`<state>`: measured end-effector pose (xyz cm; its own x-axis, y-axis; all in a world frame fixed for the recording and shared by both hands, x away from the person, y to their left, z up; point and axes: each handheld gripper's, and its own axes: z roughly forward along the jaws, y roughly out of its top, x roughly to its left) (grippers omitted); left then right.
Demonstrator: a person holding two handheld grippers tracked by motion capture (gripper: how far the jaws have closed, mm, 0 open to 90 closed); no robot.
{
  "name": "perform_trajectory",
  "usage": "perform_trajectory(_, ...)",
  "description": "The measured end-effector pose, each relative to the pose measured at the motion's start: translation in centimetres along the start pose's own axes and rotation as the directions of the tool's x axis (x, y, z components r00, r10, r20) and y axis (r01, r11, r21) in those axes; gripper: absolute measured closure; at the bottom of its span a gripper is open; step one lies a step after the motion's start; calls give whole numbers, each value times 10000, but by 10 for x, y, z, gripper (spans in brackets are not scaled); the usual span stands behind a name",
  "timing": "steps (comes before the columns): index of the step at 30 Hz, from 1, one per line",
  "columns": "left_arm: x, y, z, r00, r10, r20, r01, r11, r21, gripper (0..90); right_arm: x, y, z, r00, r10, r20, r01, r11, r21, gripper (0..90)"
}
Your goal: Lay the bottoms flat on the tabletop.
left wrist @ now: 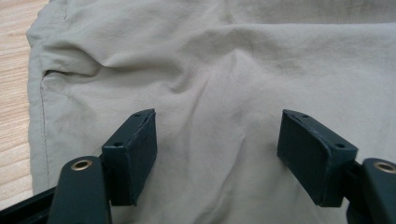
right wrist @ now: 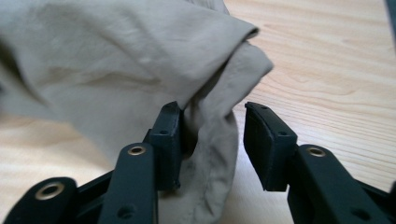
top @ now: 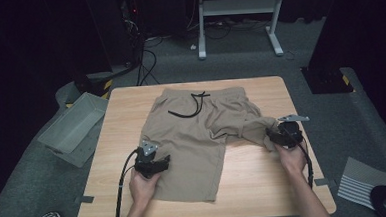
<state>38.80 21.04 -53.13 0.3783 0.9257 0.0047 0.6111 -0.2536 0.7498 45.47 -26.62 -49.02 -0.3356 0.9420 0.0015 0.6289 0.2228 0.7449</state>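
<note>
With the khaki shorts [top: 197, 138] spread on the table [top: 265, 185], the right gripper [right wrist: 212, 140] stands parted around the bunched leg hem – likely mid-regrasp – while the left gripper [left wrist: 217, 154] hovers spread, unclenched, over the other leg.

Light wooden table [top: 265, 185], square top with rounded corners, in the centre of the high view, standing on grey carpet. Directly on it lies a pair of tan shorts [top: 193, 143], spread flat across the middle. Waistband toward the top of the frame, with a black drawstring [top: 193, 106] looped loosely over the fabric. Leg at lower centre lies flat and reaches near the table's bottom edge; leg at centre right is bunched and wrinkled. Bare wood shows all around.
</note>
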Motion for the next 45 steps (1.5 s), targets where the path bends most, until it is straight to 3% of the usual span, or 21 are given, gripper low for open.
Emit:
perform_trajectory(4, 0, 0, 0, 10000, 2, -3, -2, 10000, 2, 285, 3, -10, -21, 9983, -576, 89, 577, 9982, -139, 549)
perform_trajectory(7, 0, 0, 0, 10000, 1, -2, -1, 10000, 1, 285, 0, -21, -32, 9983, -556, 169, 559, 9983, -185, 546)
perform_trajectory(9, 0, 0, 0, 10000, 0, -1, 0, 10000, 0, 285, -4, -28, -35, 9990, -419, 154, 421, 9990, -136, 594)
perform_trajectory(15, 0, 0, 0, 10000, -18, -10, 17, 10000, -5, 285, -8, -41, -32, 9967, -430, -693, 447, 9987, 230, 826)
perform_trajectory(20, -3, 1, 1, 10000, -60, 29, 60, 10000, -33, 282, 8, -37, -37, 9856, -1089, -1296, 1082, 9941, -124, 873)
perform_trajectory(23, -19, 5, -1, 9985, 306, 445, -305, 9995, -46, 285, 15, -33, -41, 9797, -1322, -1506, 1292, 9912, -299, 873)
perform_trajectory(26, -43, 18, -2, 9896, 702, 1257, -680, 9974, -220, 291, 19, -32, -38, 9771, -1416, -1590, 1392, 9899, -258, 871)
perform_trajectory(28, -63, 29, 1, 9750, 866, 2044, -851, 9962, -162, 288, 21, -33, -34, 9768, -1442, -1581, 1437, 9895, -148, 865)
perform_trajectory(30, -80, 38, 7, 9620, 1153, 2476, -1158, 9932, -127, 286, 23, -33, -30, 9762, -1458, -1602, 1460, 9892, -105, 847)
perform_trajectory(33, -101, 46, 18, 9527, 1609, 2579, -1660, 9861, -19, 283, 26, -33, -26, 9781, -1381, -1556, 1387, 9903, -67, 784)
perform_trajectory(37, -113, 49, 36, 9542, 1887, 2322, -2051, 9775, 486, 296, 25, -33, -22, 9803, -1291, -1495, 1300, 9915, -38, 747)
perform_trajectory(39, -111, 46, 39, 9572, 1878, 2204, -2000, 9792, 343, 314, 24, -33, -22, 9809, -1259, -1483, 1265, 9920, -52, 754)
perform_trajectory(45, -98, 40, 29, 9504, 2120, 2277, -2212, 9751, 151, 634, 19, -31, -27, 9815, -1335, -1374, 1315, 9910, -233, 844)
